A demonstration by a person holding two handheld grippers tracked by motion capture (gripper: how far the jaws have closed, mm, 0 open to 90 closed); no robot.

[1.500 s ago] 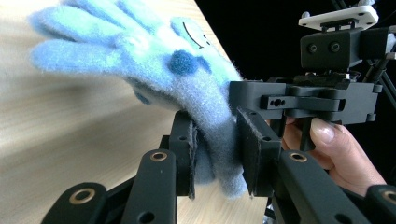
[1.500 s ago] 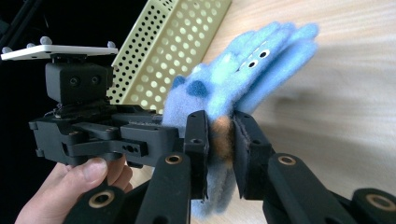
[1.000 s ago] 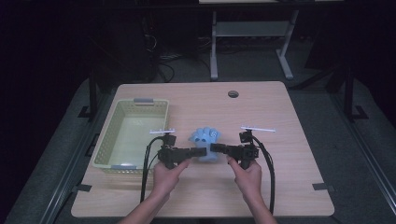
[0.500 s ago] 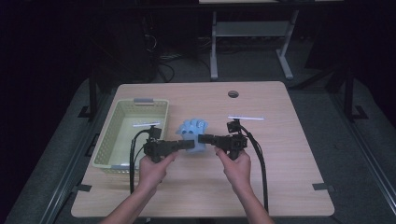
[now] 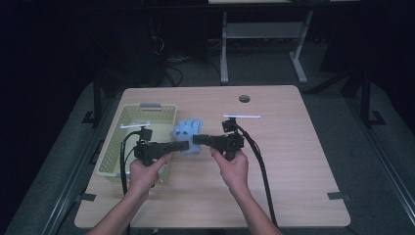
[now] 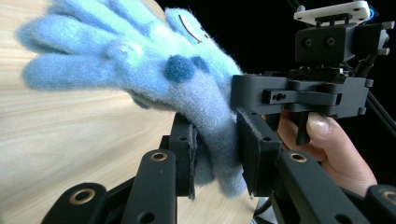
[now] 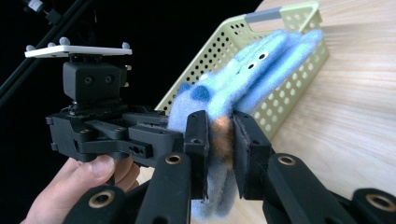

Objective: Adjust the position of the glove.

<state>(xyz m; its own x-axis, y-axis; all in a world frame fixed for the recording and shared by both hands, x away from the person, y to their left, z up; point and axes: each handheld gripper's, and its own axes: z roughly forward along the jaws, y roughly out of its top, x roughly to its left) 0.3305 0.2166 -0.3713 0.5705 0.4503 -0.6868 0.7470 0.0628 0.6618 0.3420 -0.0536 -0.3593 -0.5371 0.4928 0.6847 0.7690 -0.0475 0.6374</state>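
A fuzzy light-blue glove (image 5: 186, 130) with darker blue spots hangs above the table, just right of the pale green basket (image 5: 128, 161). Both grippers pinch its cuff end from opposite sides. My left gripper (image 5: 184, 146) points right and is shut on the glove (image 6: 140, 70), the cuff squeezed between its pads (image 6: 217, 156). My right gripper (image 5: 196, 140) points left and is shut on the same glove (image 7: 252, 70), close against the left one (image 7: 219, 149). The glove's fingers point away from the person, toward the basket (image 7: 280, 28).
The perforated basket looks empty and sits at the table's left side (image 5: 147, 105). A round cable hole (image 5: 244, 98) lies at the far edge. Cables trail from both grippers toward the person. Bare wood spreads to the right (image 5: 293, 161).
Both grippers have carried the glove left and away from the person, from the table's middle to beside the basket. Their hold on it is unchanged.
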